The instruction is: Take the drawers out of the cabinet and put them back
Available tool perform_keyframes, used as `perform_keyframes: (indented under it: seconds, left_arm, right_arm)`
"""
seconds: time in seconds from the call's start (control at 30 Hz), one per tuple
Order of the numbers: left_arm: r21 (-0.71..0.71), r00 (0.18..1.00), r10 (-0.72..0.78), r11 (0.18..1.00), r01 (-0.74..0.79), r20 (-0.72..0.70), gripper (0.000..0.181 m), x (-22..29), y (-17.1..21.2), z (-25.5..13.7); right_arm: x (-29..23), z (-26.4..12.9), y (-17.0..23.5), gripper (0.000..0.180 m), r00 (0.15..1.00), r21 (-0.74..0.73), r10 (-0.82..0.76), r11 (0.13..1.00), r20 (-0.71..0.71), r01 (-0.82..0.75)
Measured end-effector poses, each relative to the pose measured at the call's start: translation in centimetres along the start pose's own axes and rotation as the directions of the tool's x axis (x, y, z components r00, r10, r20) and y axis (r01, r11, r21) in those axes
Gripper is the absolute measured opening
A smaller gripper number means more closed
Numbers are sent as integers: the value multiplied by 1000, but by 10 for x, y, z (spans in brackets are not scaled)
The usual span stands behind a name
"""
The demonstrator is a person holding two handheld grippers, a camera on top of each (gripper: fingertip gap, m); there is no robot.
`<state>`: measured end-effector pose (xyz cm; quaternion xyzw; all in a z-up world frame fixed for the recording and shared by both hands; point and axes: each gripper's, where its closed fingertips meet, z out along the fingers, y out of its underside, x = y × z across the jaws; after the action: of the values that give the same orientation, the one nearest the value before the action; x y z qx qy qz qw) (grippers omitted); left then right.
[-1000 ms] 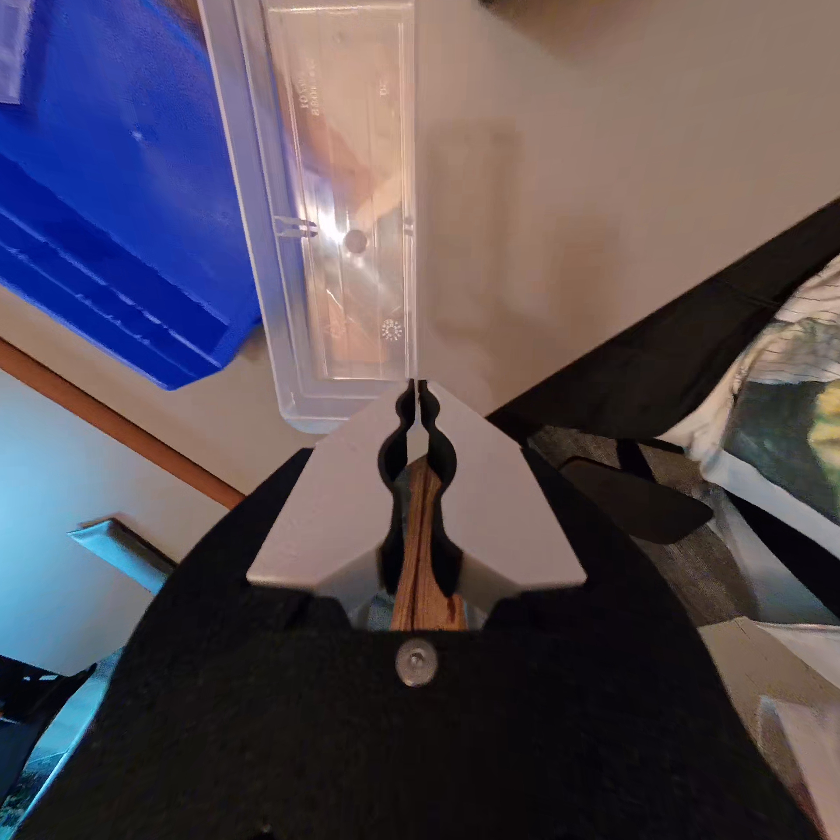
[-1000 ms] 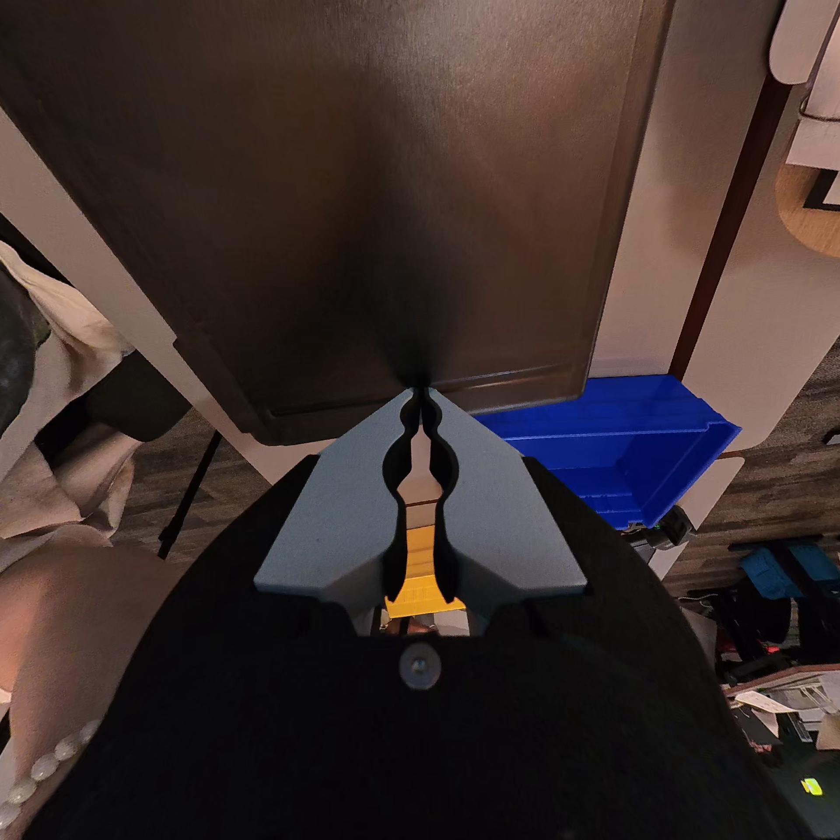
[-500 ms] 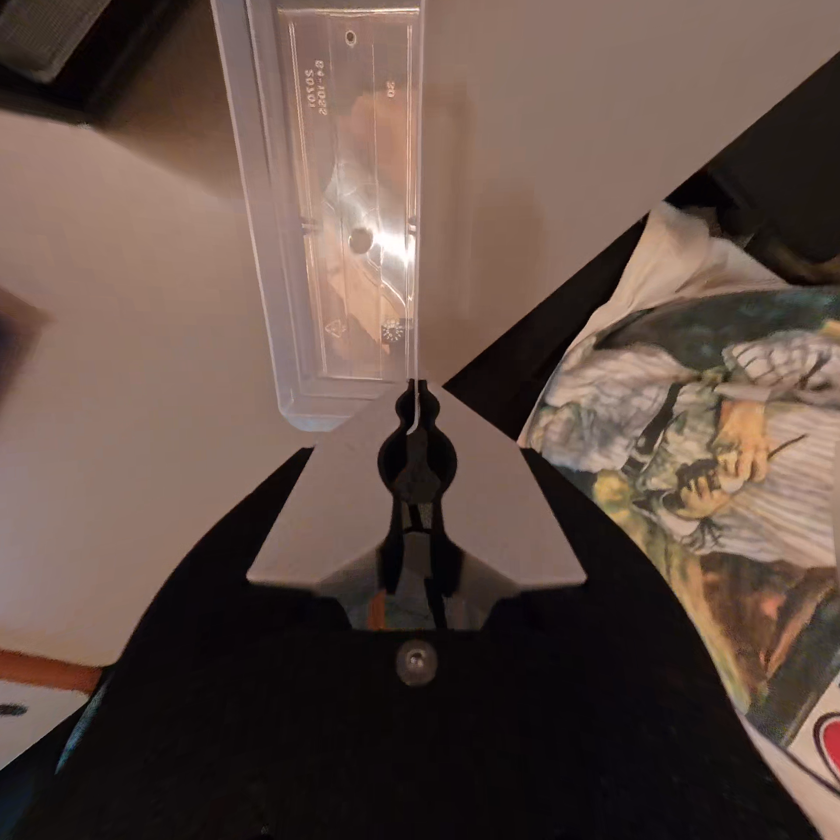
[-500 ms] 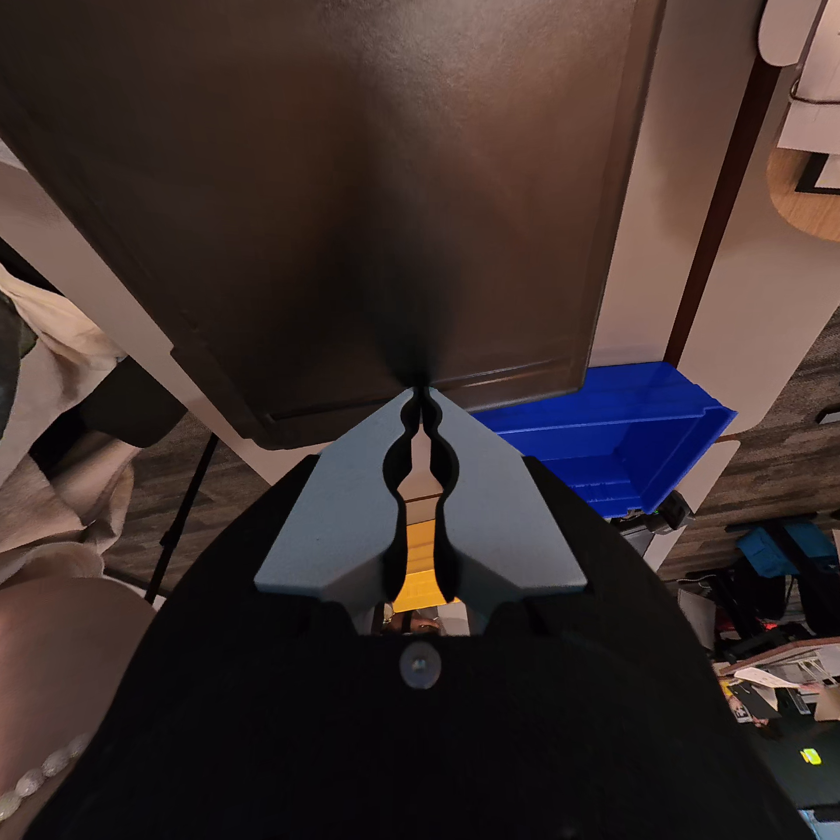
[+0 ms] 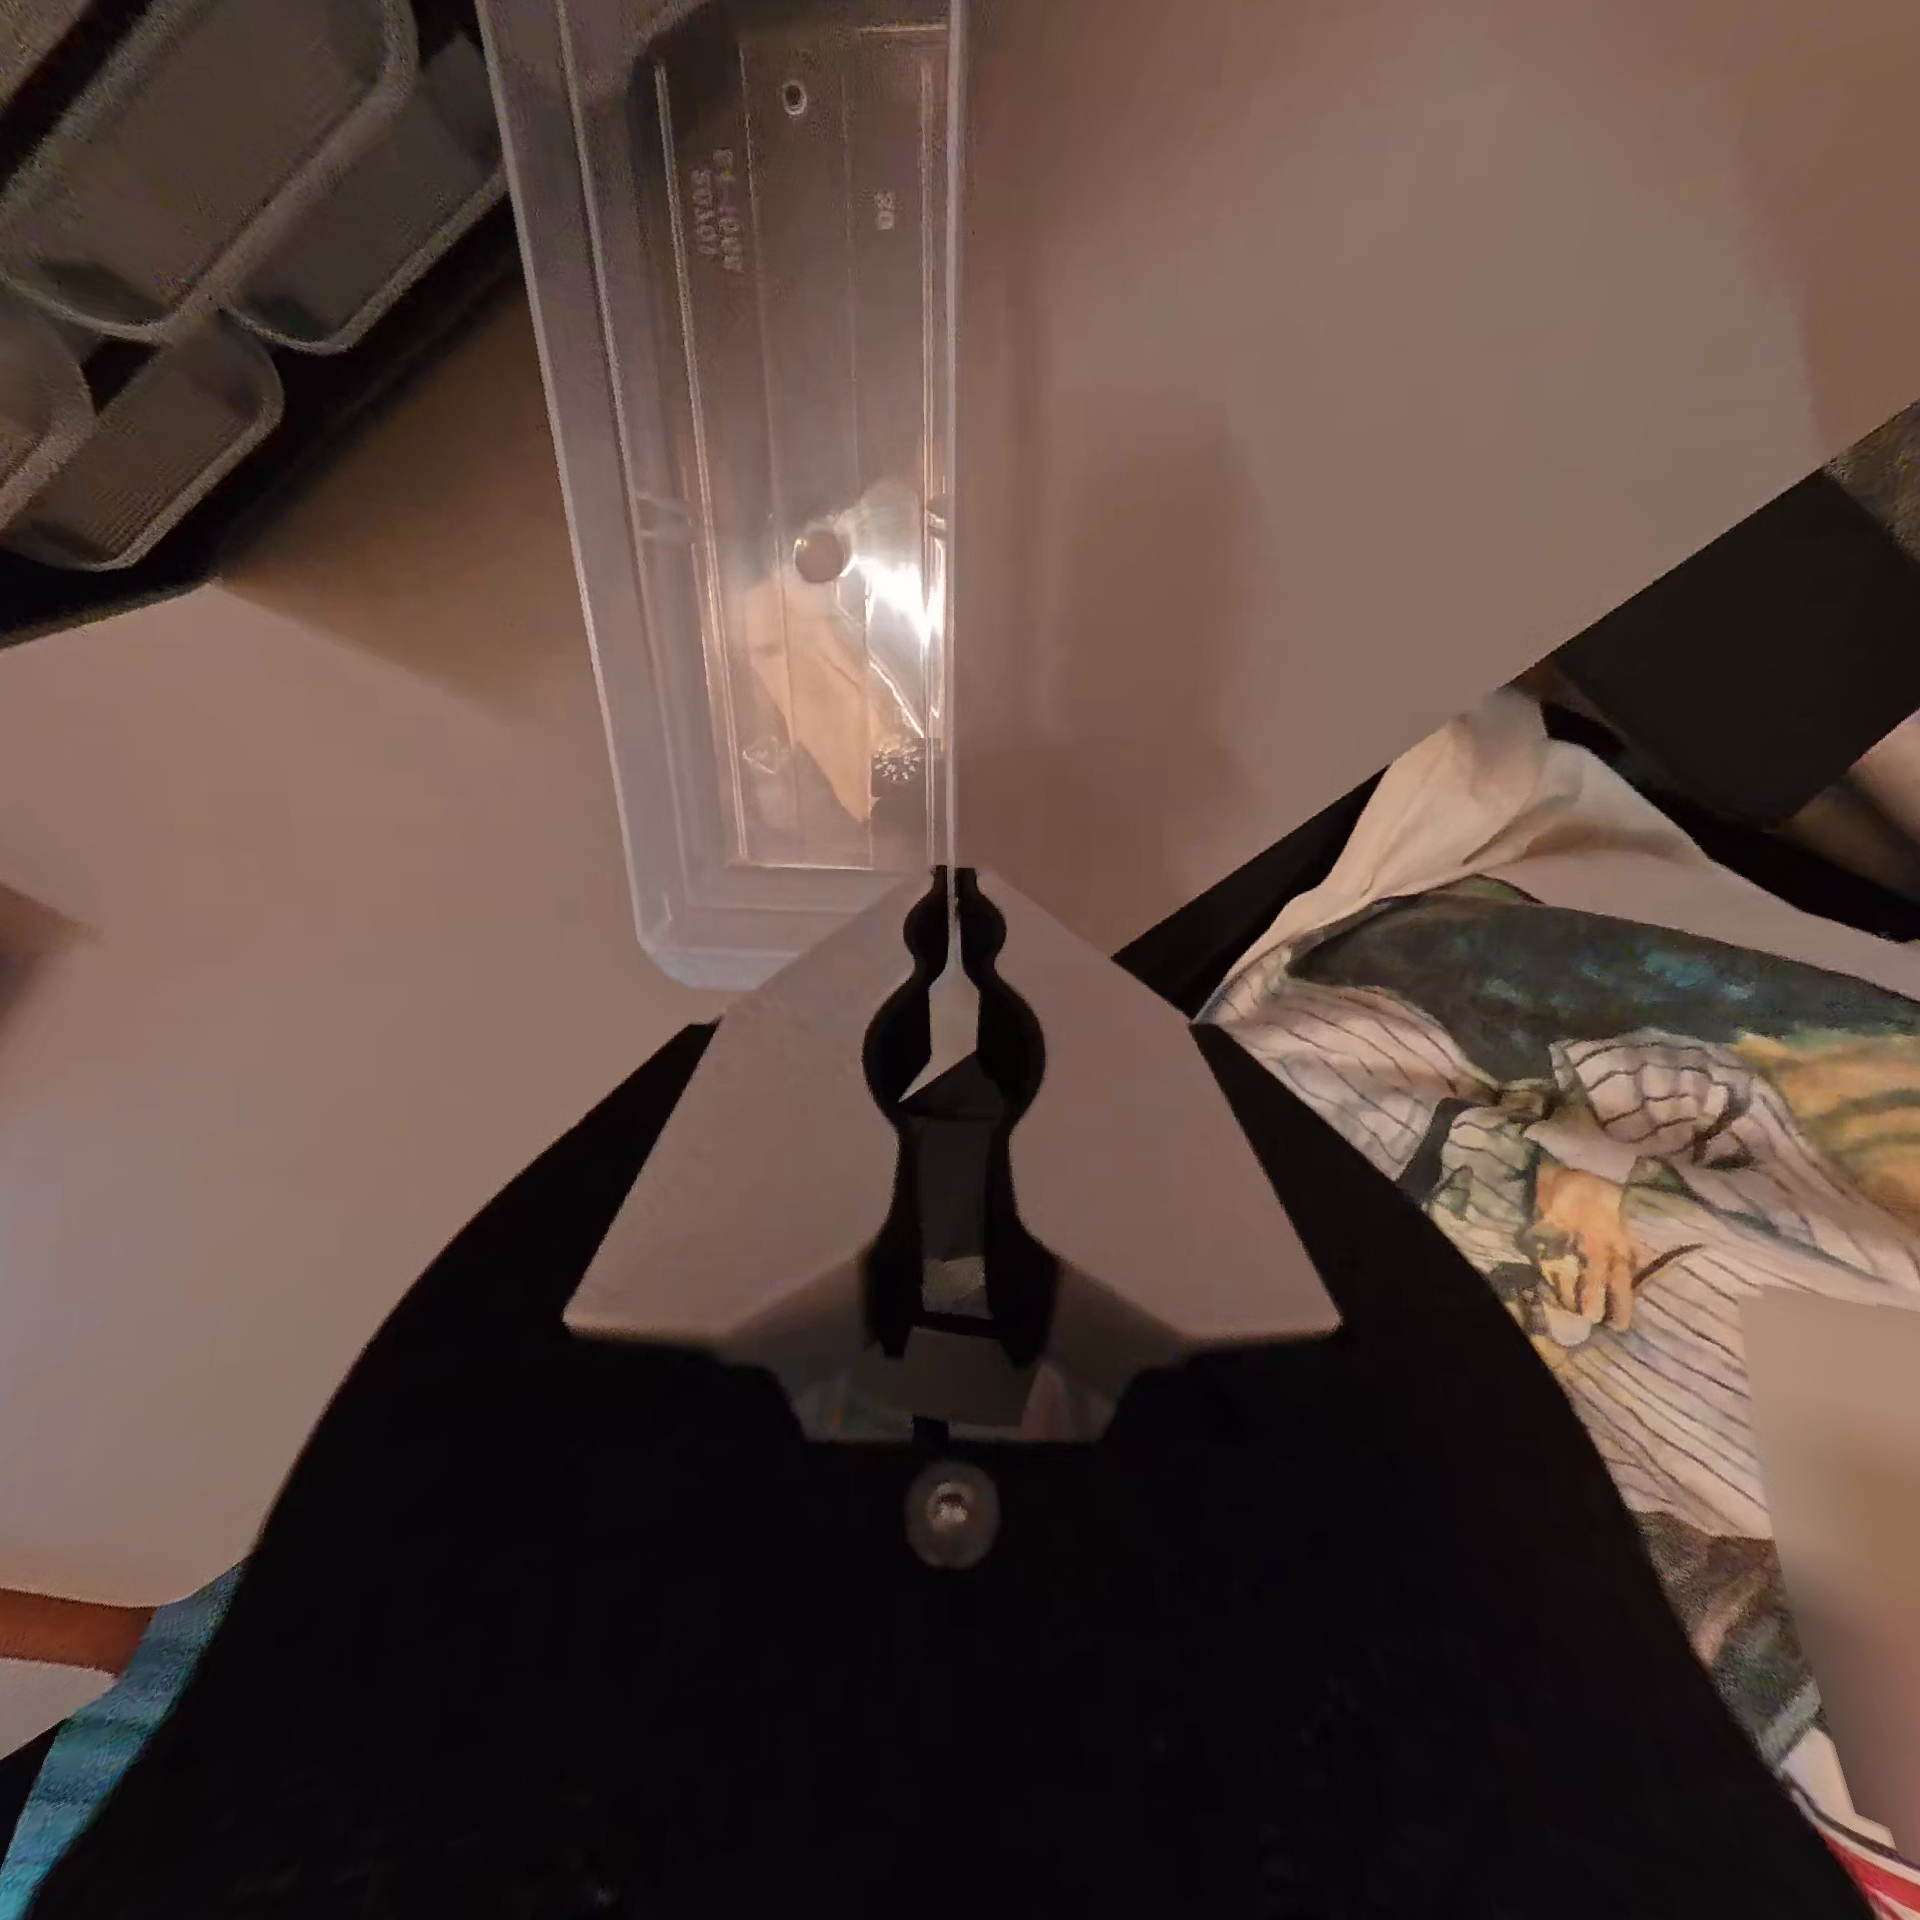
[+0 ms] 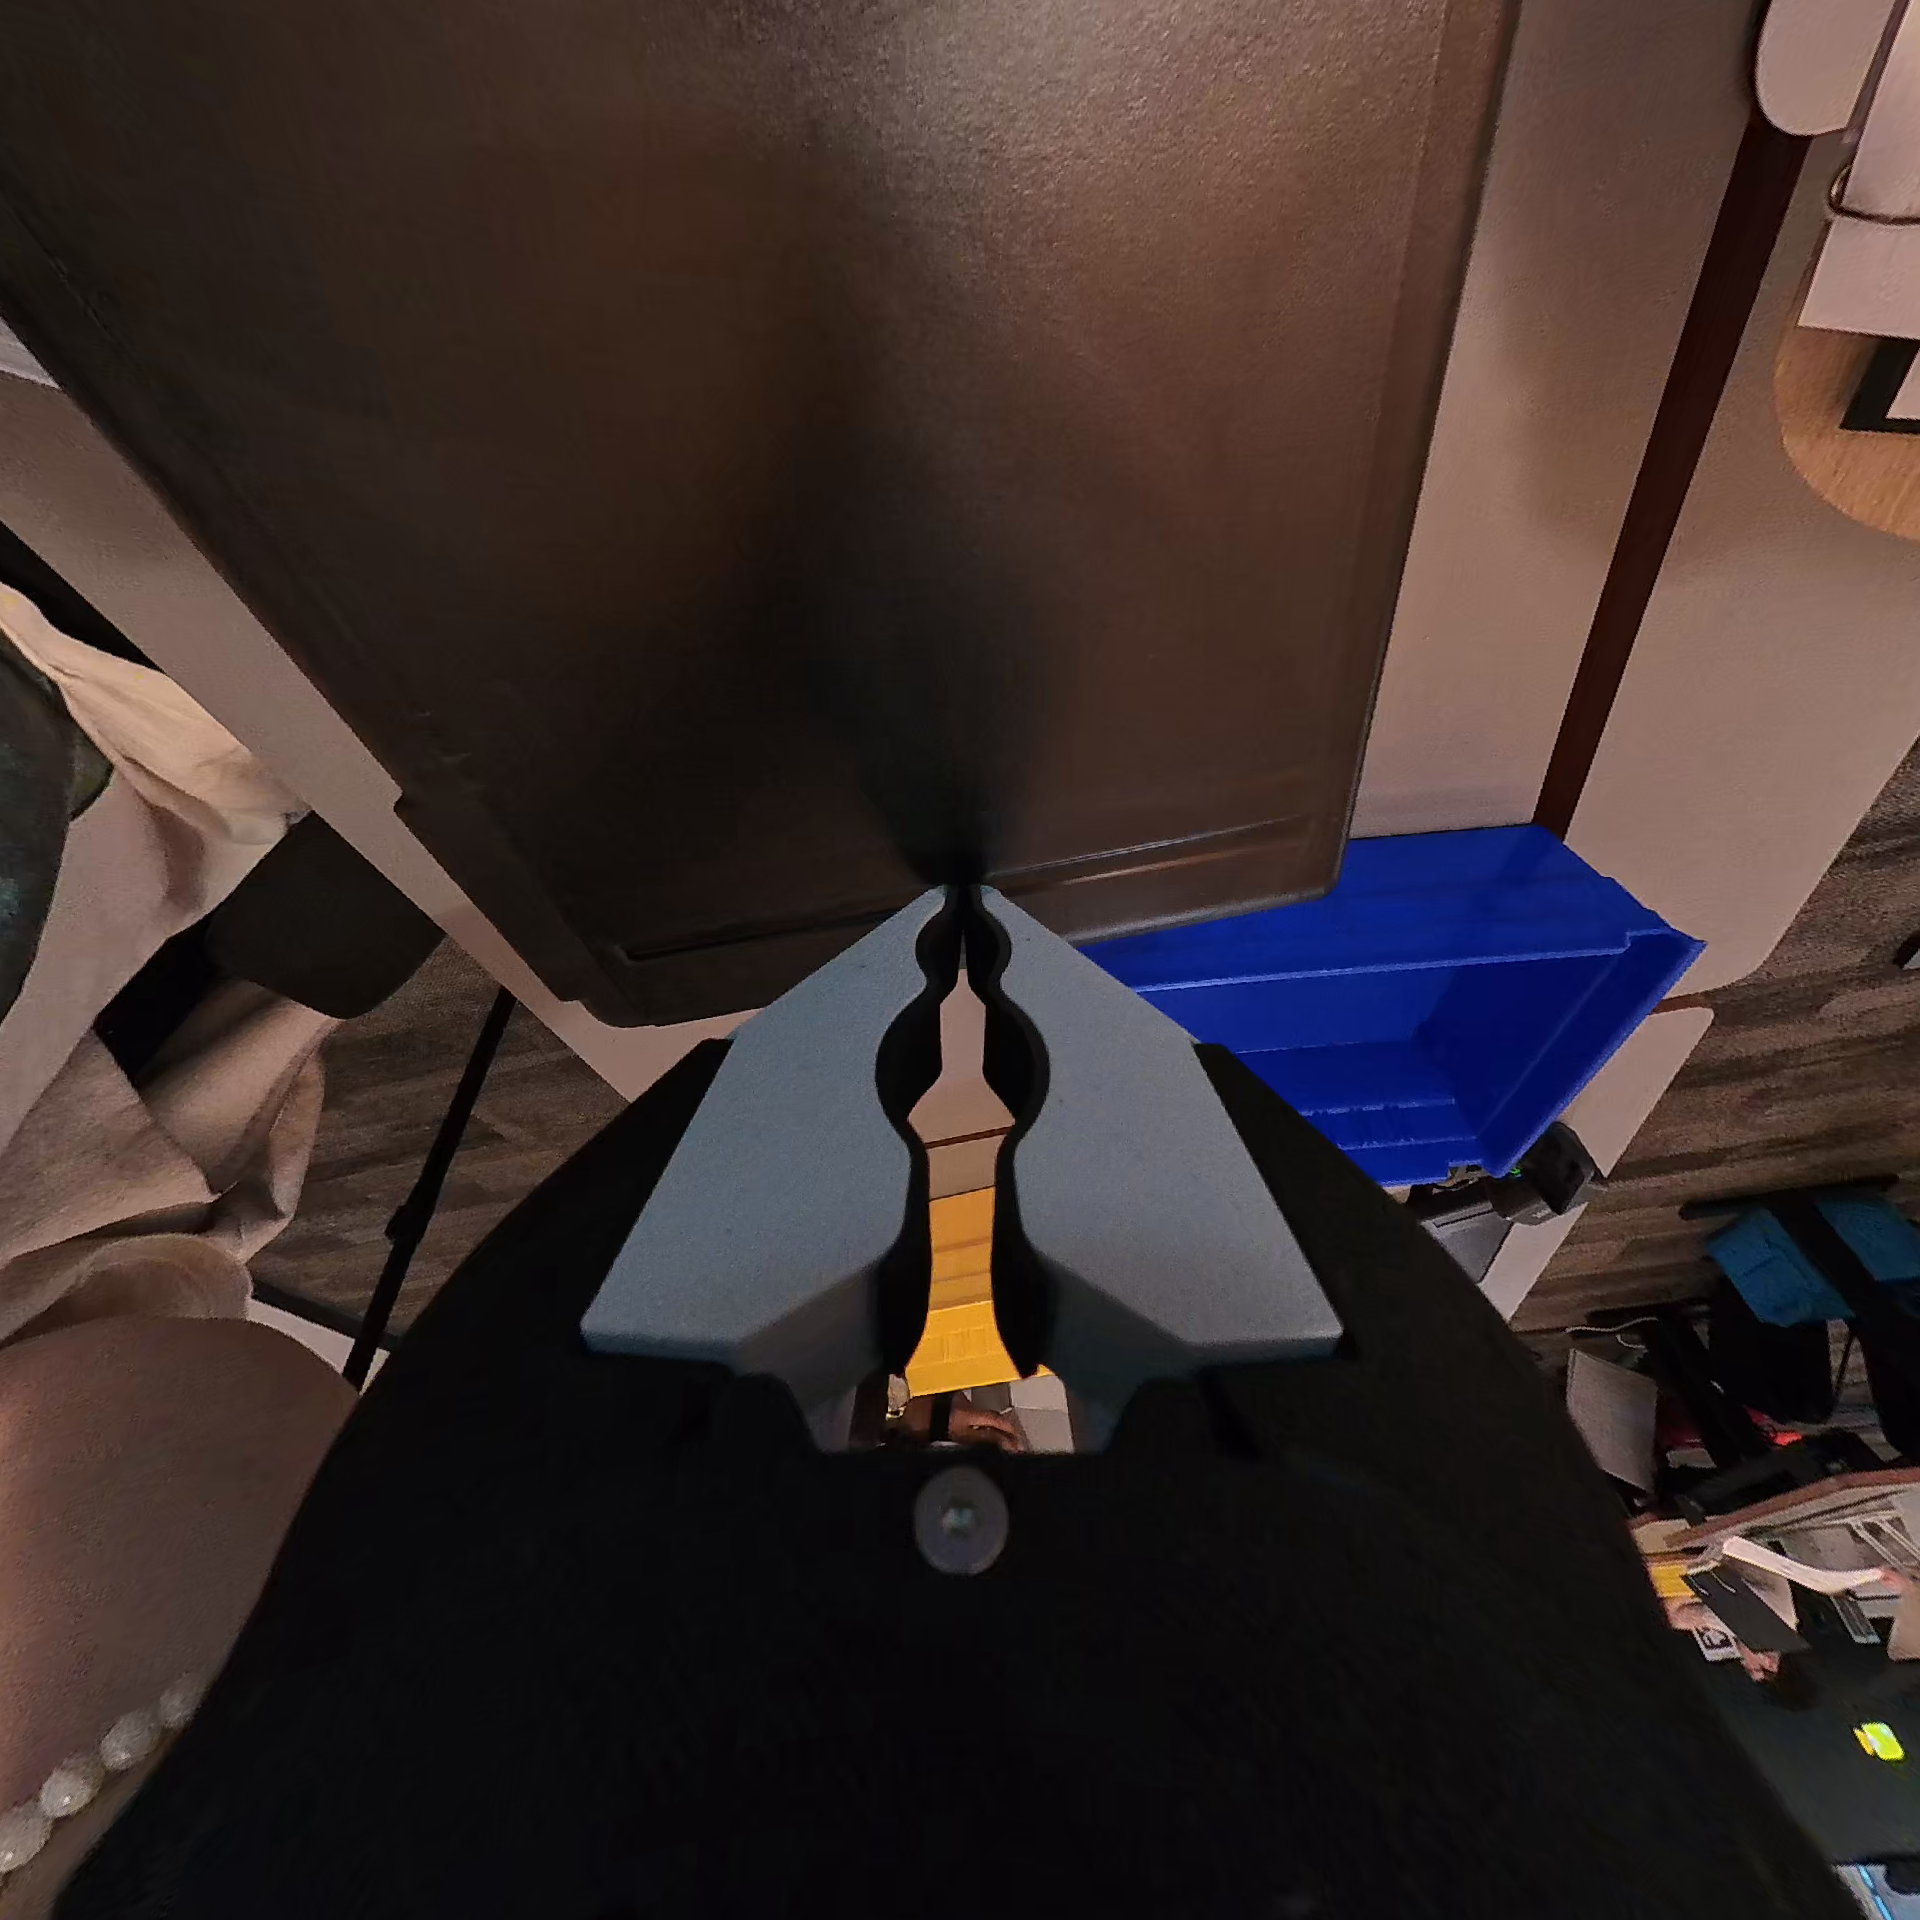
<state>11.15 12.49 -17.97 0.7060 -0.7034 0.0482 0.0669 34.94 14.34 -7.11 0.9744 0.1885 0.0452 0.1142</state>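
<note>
Evidently mid-task: the left claw pinches a clear drawer by its wall, outside the cabinet, whose dark edge the right claw grips; reinsertion remains.

Clear plastic drawer, empty, out over the pale tabletop beside grey cabinet slots; dark cabinet top flat, matte.

Probably a workshop: blue parts bin, cluttered floor gear.
</note>
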Motion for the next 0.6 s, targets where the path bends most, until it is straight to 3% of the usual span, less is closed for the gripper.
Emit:
perform_keyframes:
  seconds: [0.3, 0.6]
  left_arm:
    - [13, 993, -108, 994, 109, -38, 0, 4, -8, -8]
    - [64, 988, -152, 987, 150, 32, 0, 10, -21, -24]
  right_arm:
    - [0, 0, 0, 0, 1000, 0, -5, 1000, 4, 5]
    - [0, 0, 0, 0, 1000, -2, -8, 1000, 3, 8]
